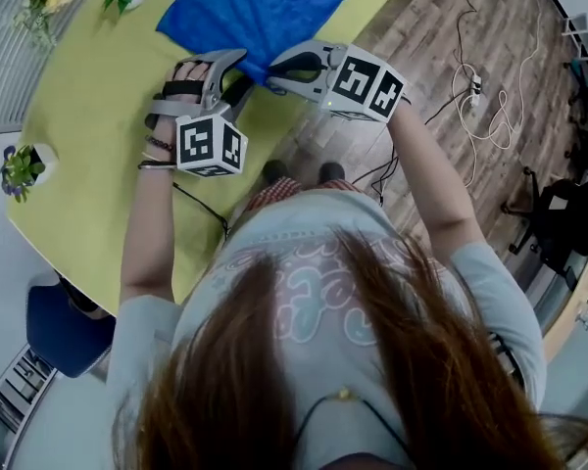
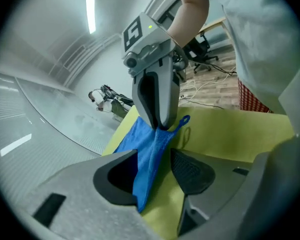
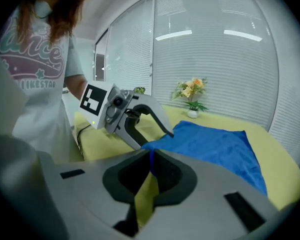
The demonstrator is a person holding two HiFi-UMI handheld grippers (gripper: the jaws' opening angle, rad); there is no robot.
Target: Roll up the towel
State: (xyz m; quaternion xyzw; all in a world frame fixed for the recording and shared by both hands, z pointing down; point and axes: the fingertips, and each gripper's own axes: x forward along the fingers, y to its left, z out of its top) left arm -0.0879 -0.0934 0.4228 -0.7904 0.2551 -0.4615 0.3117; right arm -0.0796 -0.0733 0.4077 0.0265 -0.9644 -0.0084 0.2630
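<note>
The person stands at the near edge of a yellow table (image 1: 98, 116) and holds both grippers close together over it, their tips almost meeting. The left gripper (image 2: 155, 160) has its jaws apart. One edge of the blue towel (image 1: 250, 8) hangs loose between them, and the pads do not press on it. The right gripper (image 3: 151, 165) has its jaws closed together on a thin fold at the near corner of the towel. This corner is raised a little above the table, and a small hanging loop (image 2: 185, 121) sticks out just beside the right gripper's tips. Beyond the grippers, the rest of the towel lies spread flat on the table toward its far side. Farther away, a small pot with flowers (image 3: 192, 100) stands near the table's far edge, in front of the window blinds (image 3: 215, 59). Another small plant (image 1: 20, 167) stands at the left edge of the table.
</note>
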